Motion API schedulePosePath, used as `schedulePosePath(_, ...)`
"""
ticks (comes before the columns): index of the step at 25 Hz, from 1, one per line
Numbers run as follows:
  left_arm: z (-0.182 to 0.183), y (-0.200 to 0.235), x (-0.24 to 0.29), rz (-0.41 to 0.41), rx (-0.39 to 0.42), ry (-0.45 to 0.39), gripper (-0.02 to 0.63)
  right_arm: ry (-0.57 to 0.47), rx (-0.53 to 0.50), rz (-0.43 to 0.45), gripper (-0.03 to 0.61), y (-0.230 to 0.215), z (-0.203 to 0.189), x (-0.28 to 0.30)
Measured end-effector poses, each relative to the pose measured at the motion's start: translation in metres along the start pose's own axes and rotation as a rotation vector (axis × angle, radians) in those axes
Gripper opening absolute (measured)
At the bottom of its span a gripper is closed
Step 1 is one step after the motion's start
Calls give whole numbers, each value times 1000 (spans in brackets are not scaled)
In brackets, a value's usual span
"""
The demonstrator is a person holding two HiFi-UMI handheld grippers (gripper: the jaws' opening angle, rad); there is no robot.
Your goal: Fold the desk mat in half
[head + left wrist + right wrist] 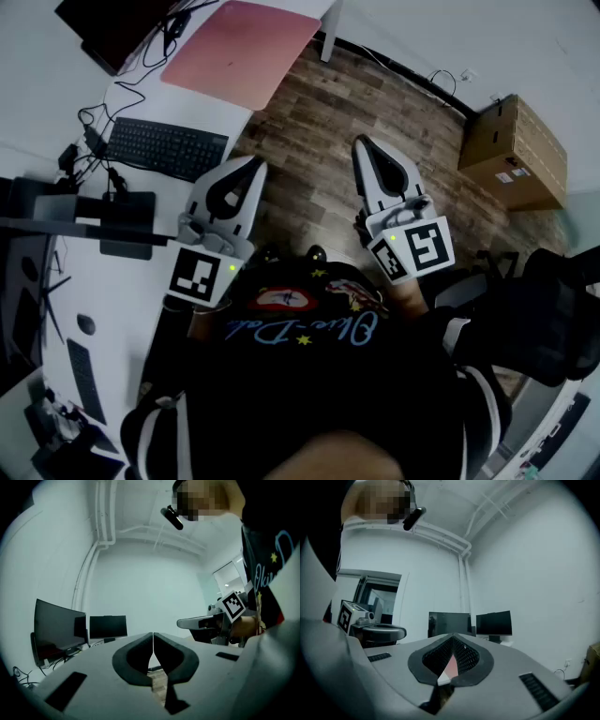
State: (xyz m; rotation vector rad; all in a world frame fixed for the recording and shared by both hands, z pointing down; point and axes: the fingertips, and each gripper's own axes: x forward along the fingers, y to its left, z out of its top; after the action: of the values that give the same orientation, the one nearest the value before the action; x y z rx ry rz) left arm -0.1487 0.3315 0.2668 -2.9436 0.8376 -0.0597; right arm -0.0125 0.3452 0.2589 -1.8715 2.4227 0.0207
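Pink desk mat flat on table corner; left gripper, right gripper well apart from it, jaws clenched empty.

The desk mat is a plain pink rectangle with rounded corners; it lies flat and unfolded on the white desk, set at a slant; its right edge runs close along the desk's edge above the wooden floor; a black keyboard sits near its lower-left corner
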Motion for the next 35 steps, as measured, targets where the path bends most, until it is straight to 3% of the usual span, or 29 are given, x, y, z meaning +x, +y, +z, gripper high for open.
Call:
schedulePosePath(14, -4, -11, 12, 9, 0, 18, 5, -9, 49, -24, 0, -28, -6, -13)
schedulePosePath(25, -3, -34, 40, 18, -15, 28, 6, 1, 31, -45, 3, -67, -9, -38)
schedulePosePath(28, -1, -44, 47, 25, -9, 30, 68, 6, 29, -38, 13, -75, -11, -47)
schedulePosePath(30, -1, -50, 48, 25, -11, 32, 78, 12, 30, -39, 58, -80, -14, -51)
schedulePosePath(35, -6, -57, 51, 19, 11, 37, 105, 20, 27, -52, 94, -88, -18, -60)
